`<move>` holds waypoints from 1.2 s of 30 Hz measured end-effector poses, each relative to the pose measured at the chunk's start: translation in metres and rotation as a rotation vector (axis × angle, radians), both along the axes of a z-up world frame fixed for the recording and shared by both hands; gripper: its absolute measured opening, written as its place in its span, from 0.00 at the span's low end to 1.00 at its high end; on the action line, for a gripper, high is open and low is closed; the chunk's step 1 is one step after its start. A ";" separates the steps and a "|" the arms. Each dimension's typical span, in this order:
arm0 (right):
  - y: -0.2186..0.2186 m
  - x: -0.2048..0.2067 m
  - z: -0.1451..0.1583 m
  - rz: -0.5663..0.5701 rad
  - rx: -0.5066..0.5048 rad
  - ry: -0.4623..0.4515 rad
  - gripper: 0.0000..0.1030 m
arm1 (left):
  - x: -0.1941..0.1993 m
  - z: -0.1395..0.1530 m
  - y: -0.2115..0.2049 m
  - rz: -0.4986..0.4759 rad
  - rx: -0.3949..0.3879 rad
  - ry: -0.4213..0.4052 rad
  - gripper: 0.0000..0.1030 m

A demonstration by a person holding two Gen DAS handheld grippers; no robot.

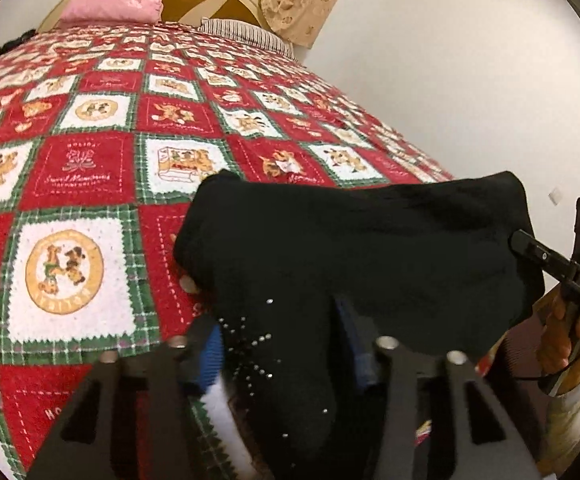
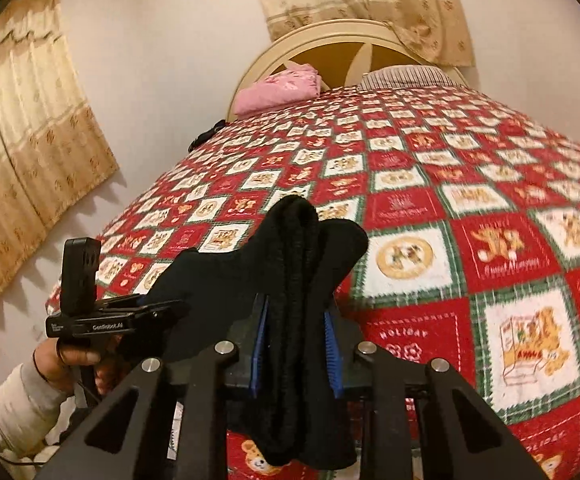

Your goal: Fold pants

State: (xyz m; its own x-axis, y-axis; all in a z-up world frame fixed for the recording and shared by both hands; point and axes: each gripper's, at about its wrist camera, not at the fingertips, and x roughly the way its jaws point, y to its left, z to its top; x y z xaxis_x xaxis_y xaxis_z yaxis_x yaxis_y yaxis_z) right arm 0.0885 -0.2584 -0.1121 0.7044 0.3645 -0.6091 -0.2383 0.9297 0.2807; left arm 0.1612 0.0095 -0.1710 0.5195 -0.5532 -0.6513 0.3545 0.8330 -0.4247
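Note:
The black pants [image 1: 353, 248] with small rhinestone dots hang bunched between both grippers, held above the near edge of the bed. My left gripper [image 1: 282, 352] is shut on one end of the pants, its blue pads pressing the cloth. My right gripper [image 2: 295, 344] is shut on the other end of the pants [image 2: 297, 264], with cloth sticking up past the blue pads and hanging below. The right gripper also shows at the right edge of the left wrist view [image 1: 545, 264], and the left gripper shows at the left of the right wrist view [image 2: 130, 316].
The bed is covered by a red, white and green patchwork bedspread [image 1: 90, 168] with bear prints. A pink folded cloth [image 1: 118, 4] and a striped pillow [image 1: 246, 32] lie at the round headboard [image 2: 329, 48]. Curtains [image 2: 30, 152] hang on the white walls.

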 end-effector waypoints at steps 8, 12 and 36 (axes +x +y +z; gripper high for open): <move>0.028 0.001 0.030 0.070 -0.043 -0.033 0.25 | -0.012 0.020 0.022 0.018 -0.081 -0.037 0.15; 0.046 0.012 0.040 0.121 -0.042 -0.040 0.25 | -0.019 0.038 0.052 0.066 -0.090 -0.078 0.14; 0.278 0.176 -0.037 0.457 0.098 0.073 0.25 | -0.014 0.020 0.238 0.452 0.143 -0.055 0.17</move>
